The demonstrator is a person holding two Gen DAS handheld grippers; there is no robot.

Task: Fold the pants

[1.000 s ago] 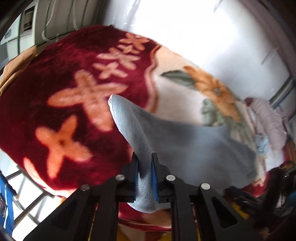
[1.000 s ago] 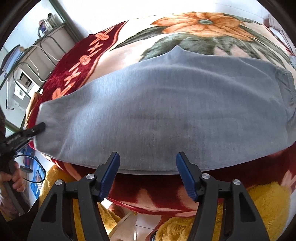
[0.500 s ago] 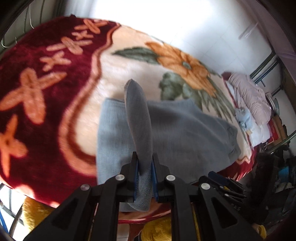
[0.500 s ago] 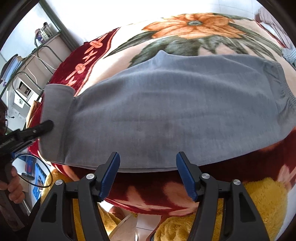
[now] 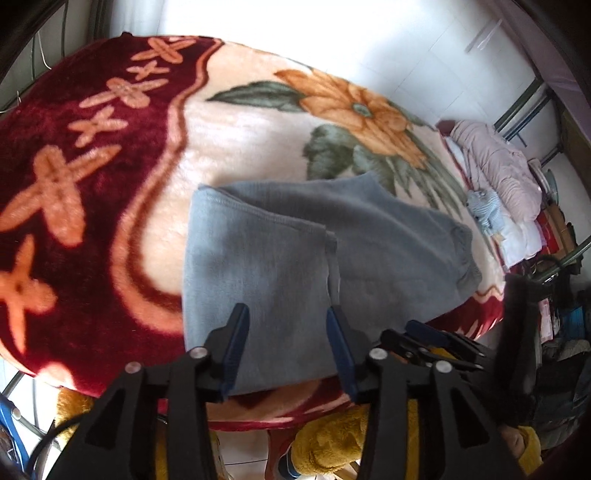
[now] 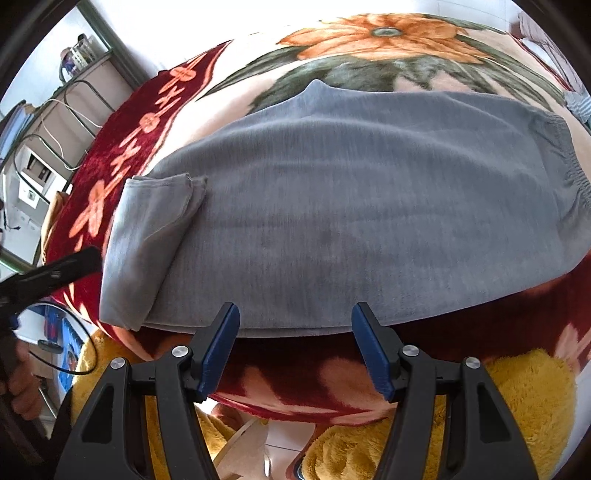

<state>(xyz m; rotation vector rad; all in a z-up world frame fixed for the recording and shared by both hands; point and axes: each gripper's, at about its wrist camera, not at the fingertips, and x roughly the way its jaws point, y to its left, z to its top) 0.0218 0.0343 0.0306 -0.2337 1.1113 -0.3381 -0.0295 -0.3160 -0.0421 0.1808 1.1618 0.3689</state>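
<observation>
Grey pants (image 6: 351, 206) lie flat on a flowered blanket (image 6: 373, 33), with the waistband (image 6: 561, 166) at the right. The leg end (image 6: 147, 236) is folded back over the pants at the left. In the left wrist view the same folded flap (image 5: 258, 258) lies loose on the pants (image 5: 399, 251). My left gripper (image 5: 286, 332) hovers over the flap; its jaws are opening and the pads press on nothing. One of its fingers (image 6: 55, 269) shows beside the fold. My right gripper (image 6: 295, 332) stands open at the near edge of the pants, with nothing between its fingers.
The blanket has a dark red border (image 5: 74, 110) and drops off at the near edge over yellow plush (image 6: 517, 406). A pink jacket (image 5: 491, 162) and other clothes lie at the far end. A metal rack (image 6: 55, 122) stands to the left. A hand (image 6: 18, 376) grips the left tool.
My left gripper carried the leg end towards the waistband, then opened and let it go. The end now lies folded on the pants. The right gripper stayed put, open.
</observation>
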